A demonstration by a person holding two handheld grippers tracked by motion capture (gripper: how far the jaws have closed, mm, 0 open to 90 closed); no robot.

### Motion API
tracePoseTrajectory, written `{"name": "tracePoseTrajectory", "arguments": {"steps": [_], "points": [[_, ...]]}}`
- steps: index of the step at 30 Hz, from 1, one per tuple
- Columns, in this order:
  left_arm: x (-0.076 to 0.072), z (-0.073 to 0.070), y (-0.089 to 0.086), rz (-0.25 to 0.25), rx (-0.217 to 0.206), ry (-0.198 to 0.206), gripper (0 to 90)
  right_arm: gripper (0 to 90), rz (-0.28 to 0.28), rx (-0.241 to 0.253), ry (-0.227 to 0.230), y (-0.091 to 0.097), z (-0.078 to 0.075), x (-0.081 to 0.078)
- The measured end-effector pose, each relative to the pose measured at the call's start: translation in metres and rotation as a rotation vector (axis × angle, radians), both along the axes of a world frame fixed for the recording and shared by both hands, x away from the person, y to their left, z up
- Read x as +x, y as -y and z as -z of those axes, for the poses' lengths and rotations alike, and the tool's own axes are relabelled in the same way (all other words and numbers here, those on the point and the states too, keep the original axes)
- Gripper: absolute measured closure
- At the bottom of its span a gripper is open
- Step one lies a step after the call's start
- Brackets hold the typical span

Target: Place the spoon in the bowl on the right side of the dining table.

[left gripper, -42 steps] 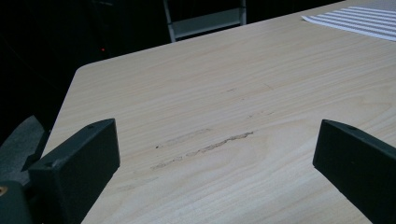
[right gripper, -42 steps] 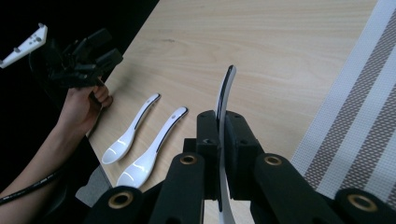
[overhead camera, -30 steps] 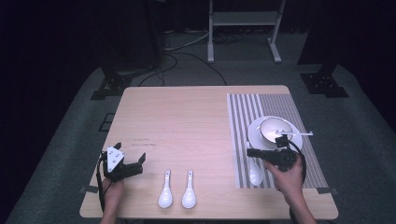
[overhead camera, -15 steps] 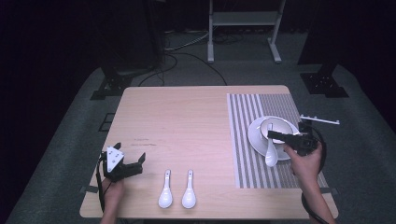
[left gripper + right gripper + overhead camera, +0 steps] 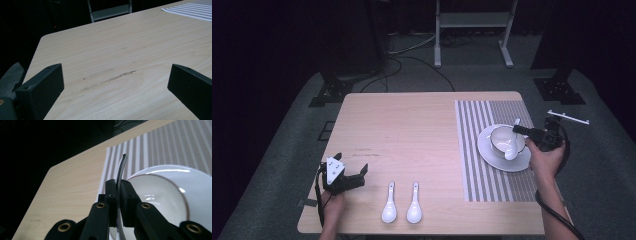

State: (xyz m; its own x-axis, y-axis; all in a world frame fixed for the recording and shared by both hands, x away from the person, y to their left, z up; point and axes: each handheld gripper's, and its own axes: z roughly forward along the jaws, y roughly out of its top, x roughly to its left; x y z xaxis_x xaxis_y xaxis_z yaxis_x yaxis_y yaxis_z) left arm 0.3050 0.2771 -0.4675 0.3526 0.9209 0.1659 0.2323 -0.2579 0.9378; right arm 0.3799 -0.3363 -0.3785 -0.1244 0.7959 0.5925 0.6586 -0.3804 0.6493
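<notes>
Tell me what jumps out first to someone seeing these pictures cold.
The right claw at the table's right side is shut on a white spoon, held over the bowl that sits on a plate on the striped mat. Two more spoons lie side by side near the front edge, and the left claw rests open beside them.

Right gripper [image 5: 118, 192] jaws clamped on thin edge-on spoon handle [image 5: 121, 167]; white bowl [image 5: 162, 195] just beside jaws, striped placemat [image 5: 155, 147] behind, wooden table [image 5: 62, 192] left.
</notes>
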Motion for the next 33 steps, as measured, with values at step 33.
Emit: {"name": "tracePoseTrajectory", "arguments": {"steps": [33], "points": [[0.000,0.000,-0.001,0.002,0.000,-0.002,0.0,84.9,0.190,0.128,-0.044,0.026,0.051,0.004]]}}
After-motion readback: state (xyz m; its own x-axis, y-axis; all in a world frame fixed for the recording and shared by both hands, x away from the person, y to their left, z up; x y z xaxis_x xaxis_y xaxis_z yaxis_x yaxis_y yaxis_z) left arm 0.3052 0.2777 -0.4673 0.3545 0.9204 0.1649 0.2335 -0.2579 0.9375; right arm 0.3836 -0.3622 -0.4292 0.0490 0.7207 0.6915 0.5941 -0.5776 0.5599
